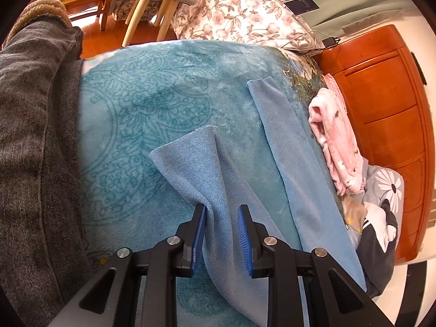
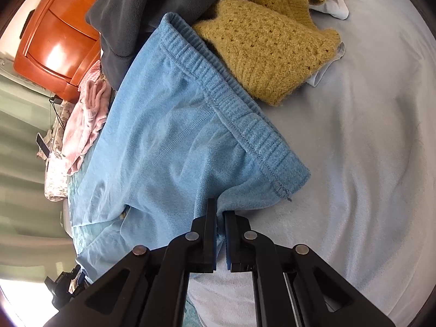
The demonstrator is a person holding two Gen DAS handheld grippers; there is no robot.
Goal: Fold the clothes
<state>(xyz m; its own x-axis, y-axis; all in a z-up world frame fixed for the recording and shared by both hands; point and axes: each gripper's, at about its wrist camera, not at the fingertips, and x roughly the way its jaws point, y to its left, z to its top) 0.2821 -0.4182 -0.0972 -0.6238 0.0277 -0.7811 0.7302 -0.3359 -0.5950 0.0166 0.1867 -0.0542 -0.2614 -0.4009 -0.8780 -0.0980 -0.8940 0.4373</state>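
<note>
Crowding the bed's far edge were a pink garment (image 1: 333,139), a mustard knit sweater (image 2: 268,54) touching the waistband, and a dark grey garment (image 2: 141,8), all beside your work. You had the blue fleece pants (image 2: 163,136) spread across the teal blanket (image 1: 152,103), legs splayed apart. Your right gripper (image 2: 221,215) pinched fabric below the waistband corner; your left gripper (image 1: 221,215) stood parted around a leg's fold.
</note>
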